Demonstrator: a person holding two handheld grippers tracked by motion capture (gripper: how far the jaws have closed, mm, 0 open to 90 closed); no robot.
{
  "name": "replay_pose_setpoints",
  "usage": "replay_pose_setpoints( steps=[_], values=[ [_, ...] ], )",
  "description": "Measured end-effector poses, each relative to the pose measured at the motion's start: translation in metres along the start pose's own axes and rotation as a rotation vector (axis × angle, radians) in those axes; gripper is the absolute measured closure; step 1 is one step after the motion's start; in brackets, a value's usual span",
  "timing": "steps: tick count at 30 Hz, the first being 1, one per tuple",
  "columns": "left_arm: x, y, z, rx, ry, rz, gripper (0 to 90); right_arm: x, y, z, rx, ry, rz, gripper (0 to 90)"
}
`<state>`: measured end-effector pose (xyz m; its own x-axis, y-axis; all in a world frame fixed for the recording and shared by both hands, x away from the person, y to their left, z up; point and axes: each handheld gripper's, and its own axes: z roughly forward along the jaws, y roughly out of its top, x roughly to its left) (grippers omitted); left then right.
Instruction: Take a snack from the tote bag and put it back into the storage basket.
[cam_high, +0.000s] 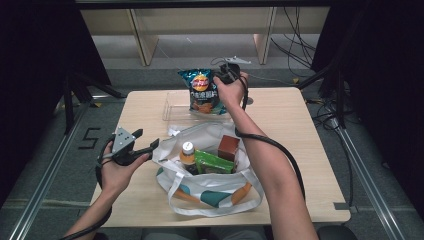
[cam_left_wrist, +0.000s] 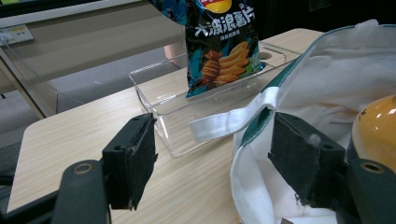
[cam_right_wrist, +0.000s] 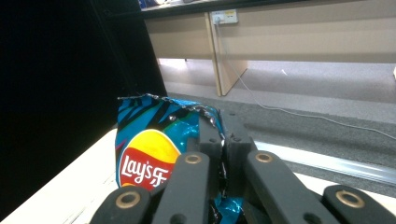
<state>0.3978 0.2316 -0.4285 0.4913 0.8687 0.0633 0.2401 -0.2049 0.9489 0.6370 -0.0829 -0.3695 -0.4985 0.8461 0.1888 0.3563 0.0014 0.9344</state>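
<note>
Over the desk's far edge, my right tongs (cam_high: 223, 76) are clamped tight on the top seam of the chip bag (cam_high: 202, 92) — in the right gripper view the two jaws meet on the crinkled foil beside the red-and-yellow logo. The bag hangs upright from that pinch, its lower end down inside the clear tray (cam_high: 172, 111) that sits at the middle of the far edge. In the left gripper view the bag's bottom edge reaches down behind the tray's near wall; whether it touches the tray floor I cannot tell.

Near the left edge, my left tongs (cam_high: 142, 140) stand wide open with nothing between the pads. In their own view one pad is over bare wood and the other is right at the rim of the tote (cam_high: 210, 192), beside a white strap (cam_left_wrist: 229, 123); I cannot tell whether that pad touches the cloth.

The tote lies open at the middle of the near half of the desk. Inside it stand an orange bottle (cam_high: 187, 154) with a white cap, a green pack (cam_high: 215, 163) and a brown box (cam_high: 228, 147) — packed close together.
</note>
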Motion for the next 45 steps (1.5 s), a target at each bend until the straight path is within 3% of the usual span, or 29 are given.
replay_pose_setpoints(
  steps=[3, 6, 7, 17, 18, 19, 20, 22, 29, 30, 33, 34, 38, 43, 45],
  values=[
    [-0.0003, -0.0002, 0.0001, 0.0, -0.002, -0.001, 30.4, 0.0019, -0.0002, -0.0003, -0.003, -0.01, 0.019, 89.2],
    [0.0002, -0.0003, 0.0, 0.0, -0.001, -0.003, 30.3, -0.0003, 0.0003, 0.0002, -0.002, -0.005, 0.002, 89.3],
    [0.0003, -0.0003, 0.0, 0.0, 0.0, -0.004, 30.3, -0.0002, 0.0009, -0.0001, -0.001, -0.004, 0.021, 89.3],
    [0.0, 0.0, -0.0001, -0.001, 0.0, 0.0, 30.3, -0.0005, 0.0013, 0.0008, -0.003, -0.005, 0.003, 89.4],
    [0.0002, -0.0001, -0.0001, -0.001, 0.0, -0.001, 30.3, 0.0014, 0.0011, 0.0004, 0.004, -0.012, 0.03, 89.4],
    [0.0002, -0.0002, -0.0001, -0.001, 0.0, -0.001, 30.3, -0.0006, 0.0015, 0.0014, -0.004, -0.008, 0.012, 89.4],
    [0.0003, -0.0004, 0.0002, 0.002, 0.0, -0.003, 30.4, 0.0018, 0.0016, 0.0008, 0.002, -0.01, 0.055, 89.4],
    [-0.0001, -0.0004, 0.0003, 0.0, 0.0, -0.003, 30.3, -0.0013, 0.0022, 0.0019, -0.007, -0.011, 0.018, 89.3],
    [0.0, -0.0003, 0.0001, 0.0, -0.001, -0.001, 30.3, -0.0015, 0.0024, 0.002, -0.006, -0.01, 0.023, 89.3],
    [-0.0001, -0.0004, 0.0002, 0.0, -0.001, -0.001, 30.3, 0.0004, 0.0024, 0.0015, -0.007, -0.013, 0.048, 89.3],
    [-0.0003, -0.0003, 0.0004, 0.001, -0.001, -0.002, 30.3, -0.0014, 0.0028, 0.0023, -0.021, -0.006, 0.028, 89.3],
    [-0.0002, -0.0003, 0.0003, 0.001, -0.001, -0.001, 30.3, 0.0008, 0.0031, 0.0016, -0.011, -0.008, 0.062, 89.4],
    [0.0002, -0.0005, 0.0001, 0.0, -0.001, -0.002, 30.3, -0.0048, 0.0006, 0.0039, -0.004, -0.019, 0.029, 89.2],
    [0.0004, -0.0004, 0.0001, 0.001, -0.001, -0.002, 30.3, -0.006, -0.0028, 0.003, 0.012, -0.03, 0.047, 88.8],
    [0.0004, -0.0004, 0.0001, 0.001, 0.0, -0.002, 30.3, -0.0079, -0.003, 0.0033, 0.008, -0.035, 0.021, 88.6]
  ],
)
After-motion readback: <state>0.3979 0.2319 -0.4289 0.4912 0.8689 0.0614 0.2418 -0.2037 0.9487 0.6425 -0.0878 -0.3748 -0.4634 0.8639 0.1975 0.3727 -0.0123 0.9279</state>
